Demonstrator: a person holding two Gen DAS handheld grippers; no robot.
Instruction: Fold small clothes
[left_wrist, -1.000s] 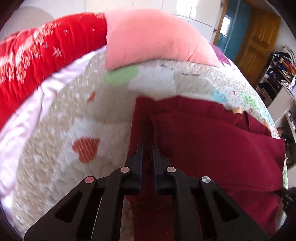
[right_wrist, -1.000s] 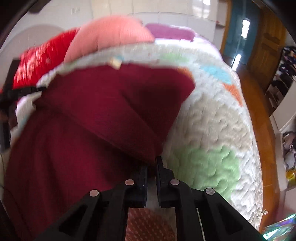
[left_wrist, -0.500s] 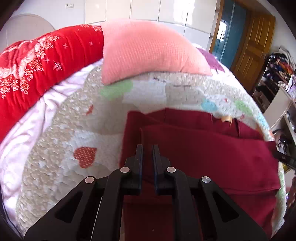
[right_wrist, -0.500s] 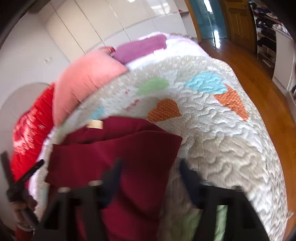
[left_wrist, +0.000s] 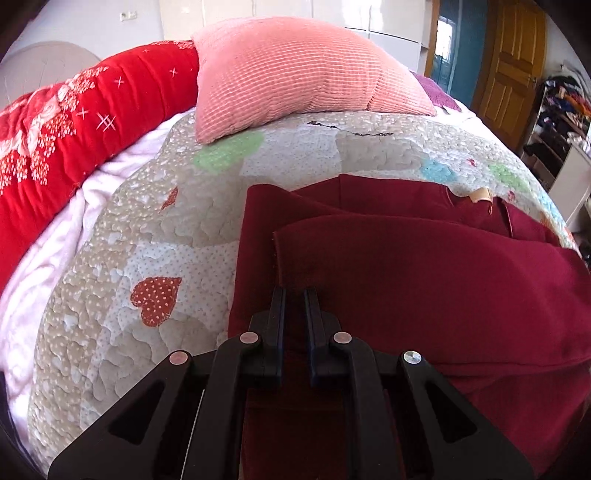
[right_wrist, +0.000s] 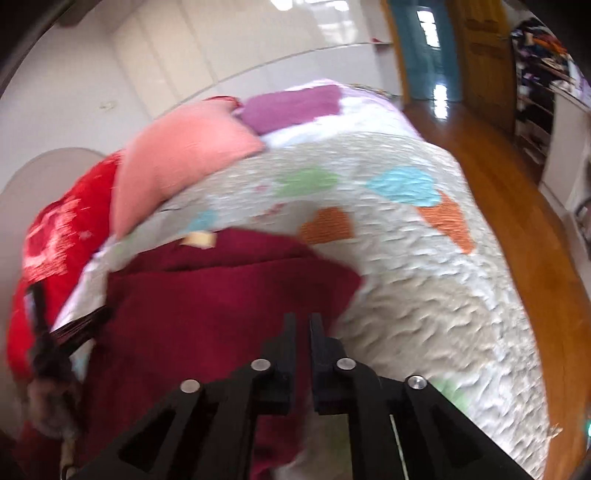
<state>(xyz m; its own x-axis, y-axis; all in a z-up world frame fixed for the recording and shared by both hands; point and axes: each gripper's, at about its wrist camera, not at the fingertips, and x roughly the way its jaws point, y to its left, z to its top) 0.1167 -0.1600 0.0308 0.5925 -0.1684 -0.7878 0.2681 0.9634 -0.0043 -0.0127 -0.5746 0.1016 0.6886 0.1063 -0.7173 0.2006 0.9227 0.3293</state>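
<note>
A dark red garment (left_wrist: 424, 280) lies on the quilted bedspread (left_wrist: 155, 236), its near part folded over the far part, a tan label (left_wrist: 480, 194) at its far edge. My left gripper (left_wrist: 294, 291) is shut, with its tips at the left corner of the folded layer; no cloth shows between the fingers. In the right wrist view the same garment (right_wrist: 207, 314) lies left of centre. My right gripper (right_wrist: 302, 319) is shut and empty above the garment's right edge. The left gripper (right_wrist: 62, 332) shows blurred at the far left.
A pink pillow (left_wrist: 295, 77) and a red blanket (left_wrist: 74, 129) lie at the head of the bed. A purple cloth (right_wrist: 291, 107) lies beyond the pillow. The wooden floor (right_wrist: 535, 221), a door and a cluttered shelf (left_wrist: 561, 110) are to the right.
My right gripper let go of the garment's edge, opened, lifted back and has shut again. My left gripper drew back slightly; the folded layer now rests flat.
</note>
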